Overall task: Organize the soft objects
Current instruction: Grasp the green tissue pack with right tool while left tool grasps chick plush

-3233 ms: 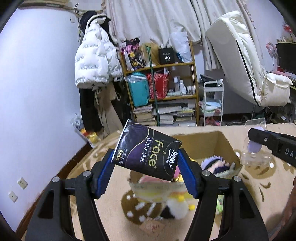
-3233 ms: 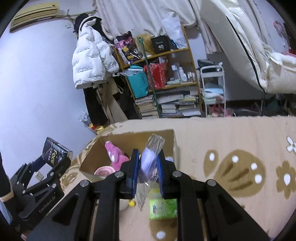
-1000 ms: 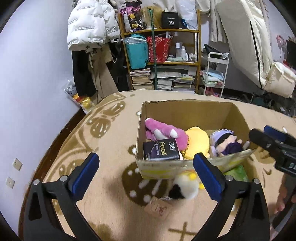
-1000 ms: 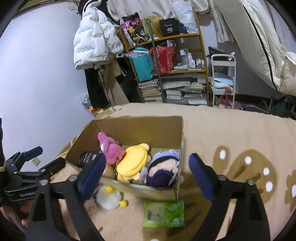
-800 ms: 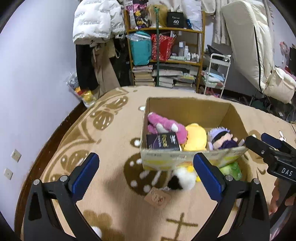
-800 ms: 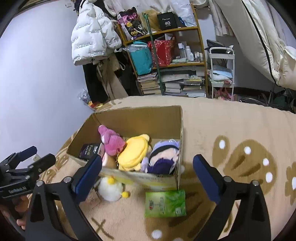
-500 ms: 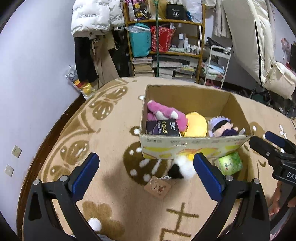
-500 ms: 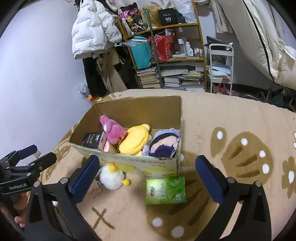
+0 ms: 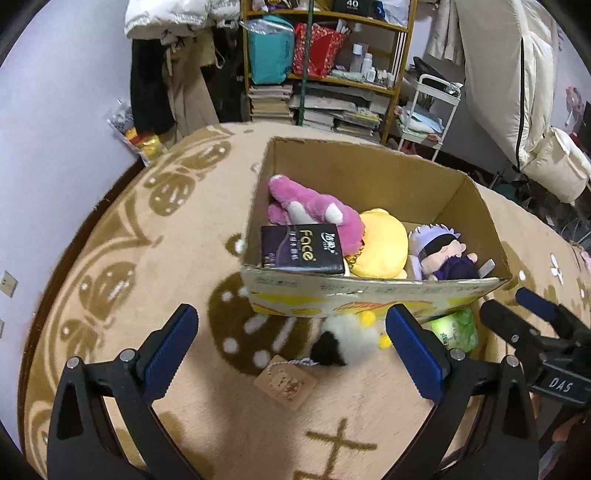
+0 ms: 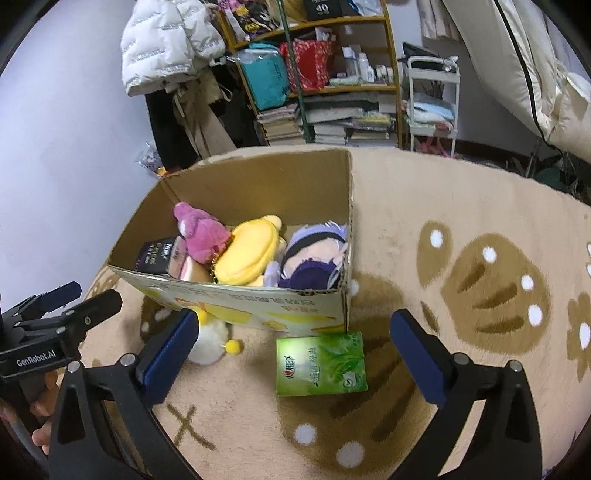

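"Face" printed on the dark purple tissue pack (image 9: 301, 250) in the cardboard box (image 9: 369, 291). "DAS" on the right gripper (image 9: 532, 314) body. "GenRobot.AI" on the left gripper (image 10: 79, 301) body. "40" on a black bag (image 9: 352, 4) atop the shelf (image 9: 400, 48). Chinese characters on the green tissue pack (image 10: 320, 363), not legible.

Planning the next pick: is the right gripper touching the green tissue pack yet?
Apart. The right wrist view shows the right gripper open, with rug visible between each finger and the green tissue pack.
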Demonstrator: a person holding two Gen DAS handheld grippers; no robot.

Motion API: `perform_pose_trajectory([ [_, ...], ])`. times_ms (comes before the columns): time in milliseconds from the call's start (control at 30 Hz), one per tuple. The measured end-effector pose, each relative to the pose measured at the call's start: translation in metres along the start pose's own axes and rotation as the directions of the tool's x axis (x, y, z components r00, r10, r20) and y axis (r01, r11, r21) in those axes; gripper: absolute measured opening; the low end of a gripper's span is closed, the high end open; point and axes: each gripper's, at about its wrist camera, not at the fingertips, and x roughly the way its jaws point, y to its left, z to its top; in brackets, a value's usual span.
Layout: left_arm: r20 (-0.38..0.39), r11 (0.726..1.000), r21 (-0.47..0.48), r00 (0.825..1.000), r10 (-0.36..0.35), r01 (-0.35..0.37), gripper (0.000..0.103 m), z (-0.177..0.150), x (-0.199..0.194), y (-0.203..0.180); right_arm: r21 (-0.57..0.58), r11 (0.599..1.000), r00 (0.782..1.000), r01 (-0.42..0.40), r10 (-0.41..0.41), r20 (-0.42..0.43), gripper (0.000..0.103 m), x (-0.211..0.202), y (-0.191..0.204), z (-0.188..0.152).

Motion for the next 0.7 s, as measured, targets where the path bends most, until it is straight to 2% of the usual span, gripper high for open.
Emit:
perform_pose_trajectory([
  [167,-0.053,1.0,0.007,0.998,-0.018,0.018,0.101,0.002,0.022,-0.006,0.025,1.0,0.998,0.02,-0.018,-0.056,0.103,0.016,-0.005,-0.002],
  [367,-0.118,0.998,0.055,0.993,-0.003,0.01,0.101,0.004,0.044,-0.018,-0.003,0.999,0.991,0.033,-0.034,-0.126,0.103,0.028,-0.002,-0.009],
  [700,-0.261,0.998,0.062,0.965,0.012,0.004,0.101,-0.004,0.089,-0.024,-0.039,0.998,0.96,0.051,-0.06,-0.273,0.103,0.064,0.0,-0.02],
])
